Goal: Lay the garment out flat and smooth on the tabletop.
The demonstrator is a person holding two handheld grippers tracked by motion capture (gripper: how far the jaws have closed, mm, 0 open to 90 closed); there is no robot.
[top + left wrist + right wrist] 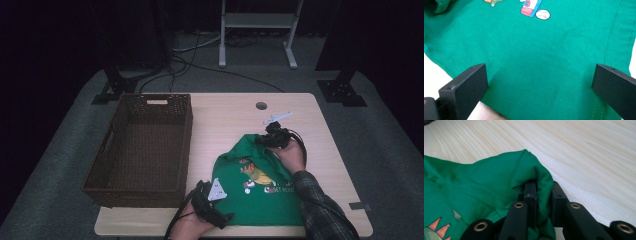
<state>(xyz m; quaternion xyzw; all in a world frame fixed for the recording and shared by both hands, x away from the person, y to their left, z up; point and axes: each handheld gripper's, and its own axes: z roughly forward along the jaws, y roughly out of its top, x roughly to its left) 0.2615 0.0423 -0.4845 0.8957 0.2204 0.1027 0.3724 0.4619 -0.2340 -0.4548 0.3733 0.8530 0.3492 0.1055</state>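
Note:
A green T-shirt (pixel 260 185) with a cartoon print lies on the right half of the wooden table (pixel 225 117). My right gripper (pixel 272 140) is at the shirt's far edge, shut on a fold of the green cloth (pixel 542 185), which is pinched between its two black jaws. My left gripper (pixel 212 200) rests at the shirt's near left corner. In the left gripper view its jaws stand wide apart over the flat green shirt (pixel 544 62), open, with cloth under them and nothing pinched.
A dark brown woven basket (pixel 142 150) stands on the left part of the table, close to the shirt's left edge. A round cable hole (pixel 261 105) sits near the table's far edge. Bare wood lies beyond the right gripper.

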